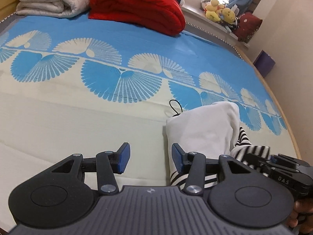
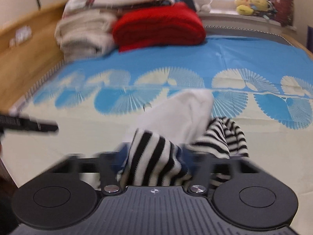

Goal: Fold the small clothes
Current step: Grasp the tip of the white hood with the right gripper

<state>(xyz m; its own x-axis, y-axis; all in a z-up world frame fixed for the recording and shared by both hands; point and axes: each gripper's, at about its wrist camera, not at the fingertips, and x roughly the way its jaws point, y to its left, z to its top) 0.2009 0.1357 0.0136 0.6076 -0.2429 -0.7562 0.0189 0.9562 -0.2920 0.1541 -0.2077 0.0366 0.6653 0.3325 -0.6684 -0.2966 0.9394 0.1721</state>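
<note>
Bedsheet (image 1: 58, 117), cream and blue with a fan print, is lying broad and bare to the left of the small white garment with black-and-white striped sleeves (image 1: 203, 129), with folded red (image 1: 137, 5) and beige blankets (image 1: 49, 0) far off at the headboard. Left gripper (image 1: 150, 158) is tilting downward, jaws released, its right pad beside the white fabric. Right gripper (image 2: 154, 156) is clenching a striped sleeve; the garment's long axis is running away toward the blue band.

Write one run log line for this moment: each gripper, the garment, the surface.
left gripper: open, empty | right gripper: shut on striped garment | garment: partly bunched, white side up | surface: bed sheet
</note>
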